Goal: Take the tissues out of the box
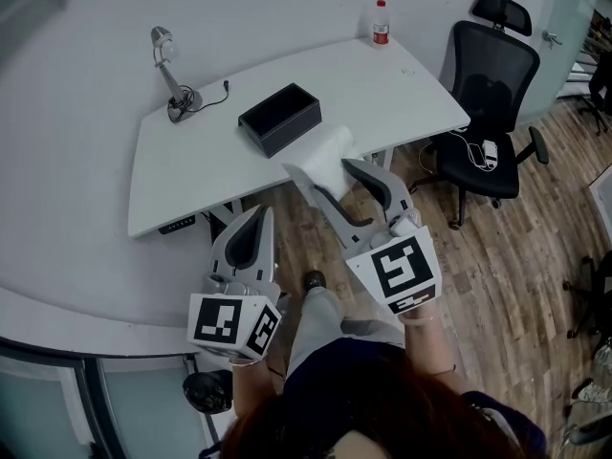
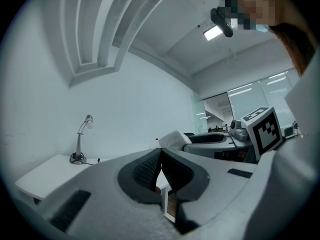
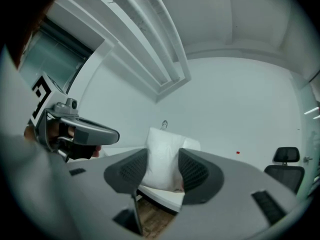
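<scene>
The left gripper (image 1: 256, 216) has its jaws together on nothing, plain only in its own view; just to its right, the right gripper (image 1: 322, 168) is clamped on the white tissue pack (image 1: 330, 149), pads pressing both its sides. Only the head view shows the open black box (image 1: 279, 118) on the desk (image 1: 191, 170) beyond the claws, so the pack seems already out, with setting it down probably left

desk (image 1: 191, 170): white | floor (image 1: 516, 266): wood planks | chair (image 1: 492, 89): black, beside desk
</scene>
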